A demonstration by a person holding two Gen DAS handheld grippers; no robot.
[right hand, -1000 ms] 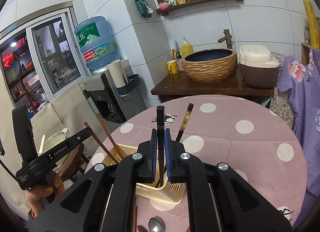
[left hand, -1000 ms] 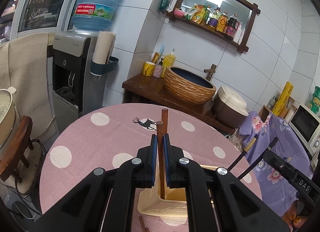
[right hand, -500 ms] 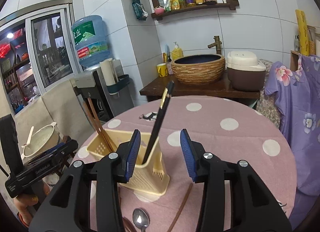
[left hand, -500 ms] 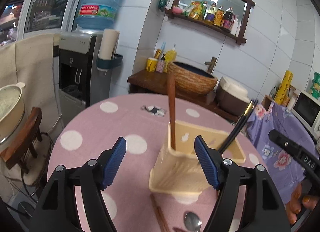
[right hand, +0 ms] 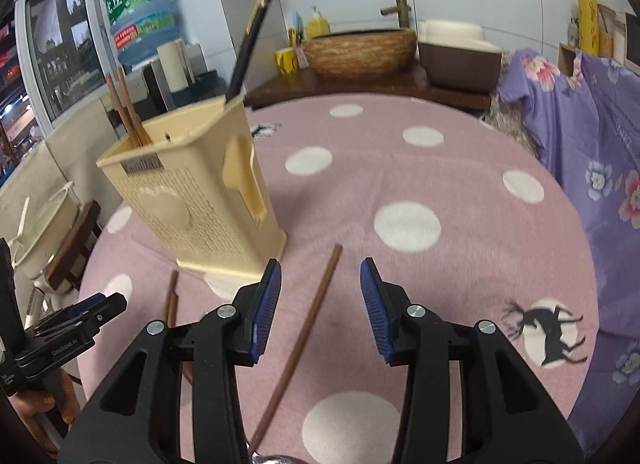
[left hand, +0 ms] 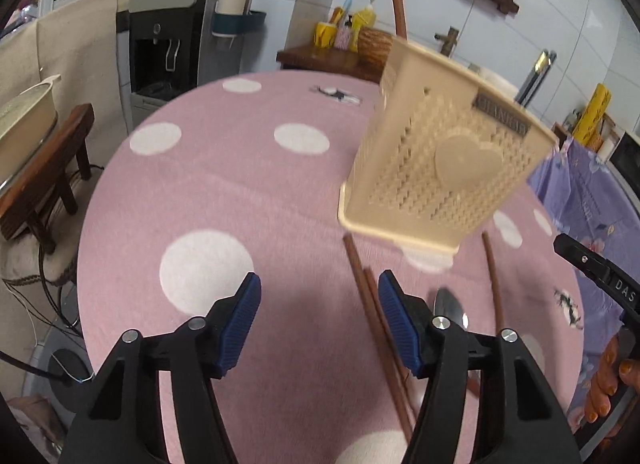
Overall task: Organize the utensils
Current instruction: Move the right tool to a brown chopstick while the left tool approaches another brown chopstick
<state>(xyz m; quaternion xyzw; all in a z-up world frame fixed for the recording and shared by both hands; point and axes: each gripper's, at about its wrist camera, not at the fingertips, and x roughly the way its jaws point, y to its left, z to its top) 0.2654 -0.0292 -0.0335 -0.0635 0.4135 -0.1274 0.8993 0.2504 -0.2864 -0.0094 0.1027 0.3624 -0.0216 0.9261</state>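
Both grippers had dropped from above the holder (right hand: 192, 200) toward the worktop (right hand: 460, 168). I saw the cream lattice plastic holder carrying brown chopsticks (right hand: 124, 108) and black ones (right hand: 250, 38). My left gripper (left hand: 318, 320) was closing, empty; the right gripper (right hand: 320, 304) gaped, straddling a loose chopstick (right hand: 308, 332).

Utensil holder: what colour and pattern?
Cream utensil holder, woven-look sides with a heart; clearest in left wrist view.
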